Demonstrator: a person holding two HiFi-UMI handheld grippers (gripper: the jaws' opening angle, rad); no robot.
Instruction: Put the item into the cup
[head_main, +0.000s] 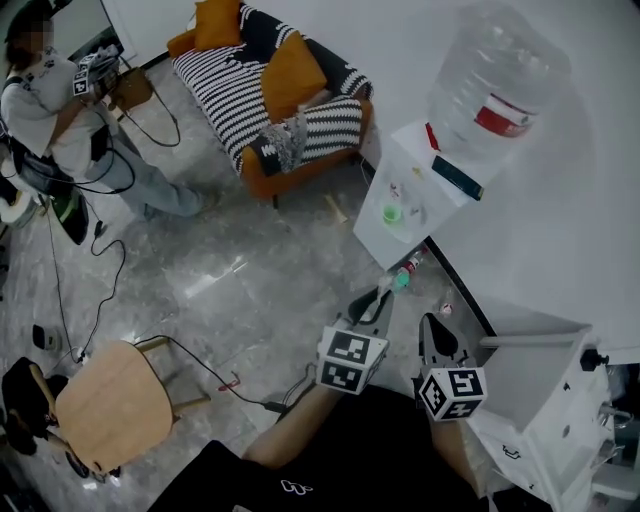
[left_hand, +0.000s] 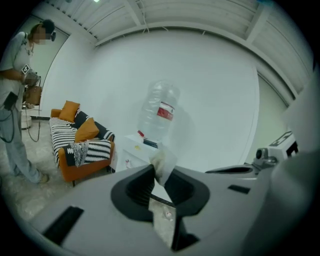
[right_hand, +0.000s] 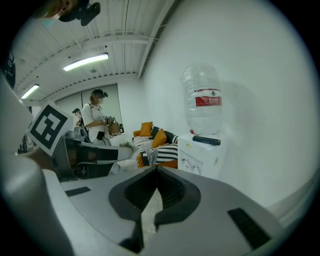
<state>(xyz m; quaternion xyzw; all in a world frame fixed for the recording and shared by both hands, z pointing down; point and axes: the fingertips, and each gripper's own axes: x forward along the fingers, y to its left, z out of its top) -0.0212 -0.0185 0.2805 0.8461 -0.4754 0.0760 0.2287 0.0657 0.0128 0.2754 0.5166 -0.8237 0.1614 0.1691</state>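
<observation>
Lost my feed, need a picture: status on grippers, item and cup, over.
Left gripper shut on pale packet. Right gripper shut, empty. Green cup on water dispenser ledge, ahead, not reached. Nothing seen blocking.

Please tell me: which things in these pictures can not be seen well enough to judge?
- Pale item, left gripper view: the left tongs are shut on it and cover its lower part, so what it is cannot be told.
- Green cup, head view: too small to tell whether it is empty.
- Red label on the water bottle, right gripper view: the print is too small to read.
</observation>
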